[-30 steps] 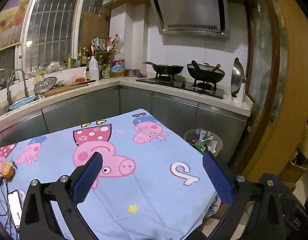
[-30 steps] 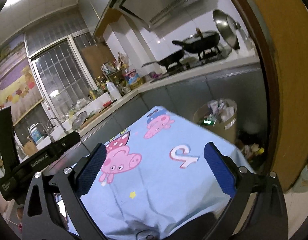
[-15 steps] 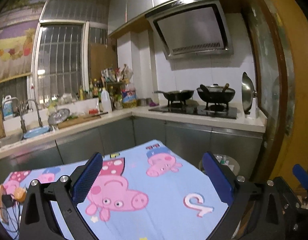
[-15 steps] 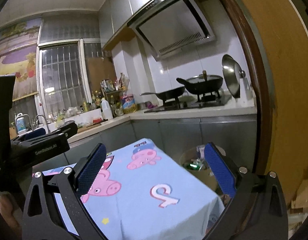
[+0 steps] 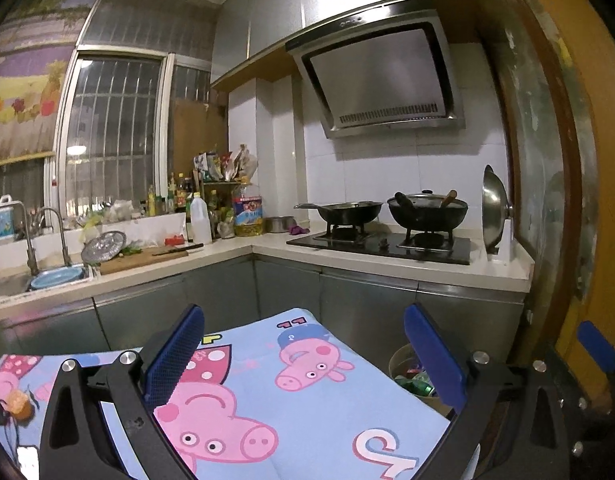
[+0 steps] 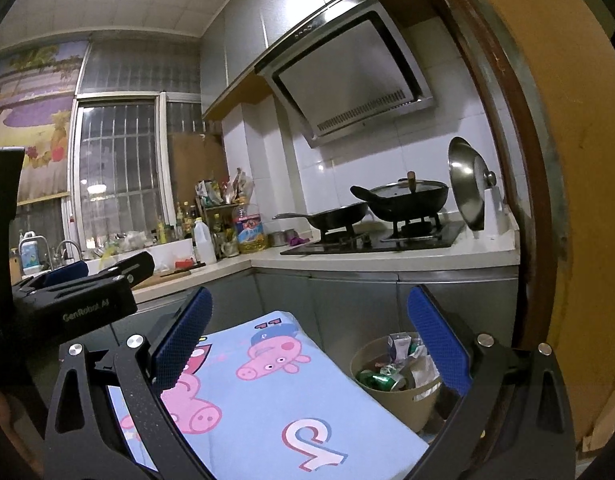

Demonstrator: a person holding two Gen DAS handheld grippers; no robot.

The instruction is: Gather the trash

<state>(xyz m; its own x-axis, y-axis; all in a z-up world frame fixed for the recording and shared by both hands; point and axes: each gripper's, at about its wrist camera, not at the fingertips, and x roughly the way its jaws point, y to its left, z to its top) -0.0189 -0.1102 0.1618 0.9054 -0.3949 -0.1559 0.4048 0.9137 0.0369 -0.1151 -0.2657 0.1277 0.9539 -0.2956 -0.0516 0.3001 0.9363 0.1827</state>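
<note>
A beige trash bin (image 6: 403, 398) full of cans and crumpled paper stands on the floor at the table's far right corner; its rim shows in the left wrist view (image 5: 399, 358). My left gripper (image 5: 303, 354) is open and empty, held above the table. My right gripper (image 6: 309, 338) is open and empty, raised over the table's right side. The left gripper's body (image 6: 79, 300) shows at the left of the right wrist view. No loose trash shows on the cloth in front of either gripper.
The table carries a light-blue cartoon-pig cloth (image 5: 307, 412). An orange item (image 5: 17, 404) lies at its left edge. A kitchen counter (image 5: 347, 256) with stove and woks (image 5: 427, 210) runs behind, a sink (image 5: 47, 276) at left. A wooden door frame (image 6: 547, 200) rises at right.
Both grippers have lifted and tilted upward, so more of the wall, hood and ceiling shows and less of the table. Both stayed open and empty.
</note>
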